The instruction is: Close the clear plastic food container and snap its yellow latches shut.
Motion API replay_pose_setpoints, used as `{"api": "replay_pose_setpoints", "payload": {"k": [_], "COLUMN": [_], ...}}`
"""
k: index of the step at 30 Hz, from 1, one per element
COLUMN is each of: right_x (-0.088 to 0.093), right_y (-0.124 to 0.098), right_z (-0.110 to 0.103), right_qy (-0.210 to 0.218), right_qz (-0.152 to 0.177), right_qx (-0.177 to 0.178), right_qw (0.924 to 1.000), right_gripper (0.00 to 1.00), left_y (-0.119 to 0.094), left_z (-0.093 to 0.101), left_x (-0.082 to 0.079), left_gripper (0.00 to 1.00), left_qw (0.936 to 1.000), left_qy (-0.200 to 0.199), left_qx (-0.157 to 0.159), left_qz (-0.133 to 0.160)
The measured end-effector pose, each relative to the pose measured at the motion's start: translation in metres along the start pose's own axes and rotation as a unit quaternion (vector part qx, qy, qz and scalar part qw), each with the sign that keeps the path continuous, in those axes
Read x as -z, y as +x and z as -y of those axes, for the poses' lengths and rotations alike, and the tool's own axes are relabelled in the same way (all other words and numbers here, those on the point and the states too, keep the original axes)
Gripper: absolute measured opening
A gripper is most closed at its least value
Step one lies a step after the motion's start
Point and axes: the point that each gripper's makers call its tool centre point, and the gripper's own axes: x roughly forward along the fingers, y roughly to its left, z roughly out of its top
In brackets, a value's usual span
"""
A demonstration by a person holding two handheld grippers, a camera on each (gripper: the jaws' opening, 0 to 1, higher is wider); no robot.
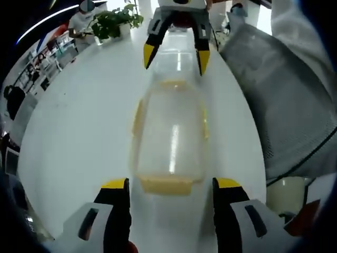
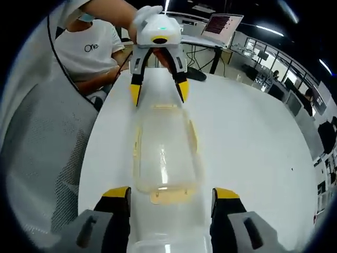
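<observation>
We see a white table (image 1: 79, 137) spread under both pairs of jaws, and in the left gripper view a person's grey sleeve (image 1: 295, 100) lies to the right of the jaws, while a plant (image 1: 113, 22) stands at the table's far edge, left of the opposite gripper. In the right gripper view a seated person in a white shirt (image 2: 87, 50) is beyond the table to the left of the jaws, and a laptop (image 2: 224, 23) stands far ahead to the right. The clear container (image 1: 171, 139) lies on the table lengthwise between our two grippers, its lid on, directly ahead of each pair of jaws and centred on the gap between them. Our left gripper (image 1: 171, 184) has its jaws spread wide, one yellow tip on either side of the container's near end, gripping nothing; whether the tips touch the plastic we cannot tell. Our right gripper (image 2: 171, 192) likewise stands with jaws wide apart, flanking the opposite end of the container and empty. A yellow end latch (image 1: 166, 185) sits between the left jaws, just ahead of the tips, and side latches (image 1: 138, 117) run along the long edges. In the right gripper view the other end latch (image 2: 169, 196) lies between that gripper's tips.
</observation>
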Motion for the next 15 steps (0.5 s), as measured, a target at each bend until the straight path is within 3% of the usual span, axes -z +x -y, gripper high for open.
{"api": "replay_pose_setpoints", "payload": {"k": [10, 15], "right_x": [0.014, 0.013], "right_y": [0.012, 0.016], "right_z": [-0.001, 0.003], "right_qy": [-0.056, -0.051], "right_qz": [-0.049, -0.050], "right_qx": [-0.008, -0.003], "right_qw": [0.9972, 0.9974], "right_gripper": [0.57, 0.57], "left_y": [0.007, 0.008], "left_z": [0.000, 0.000], "left_x": [0.006, 0.007], "left_gripper": [0.57, 0.59], "left_qw": [0.9999, 0.9999], "left_qy": [0.001, -0.008], "left_qx": [0.011, 0.014], "left_qz": [-0.002, 0.002]}}
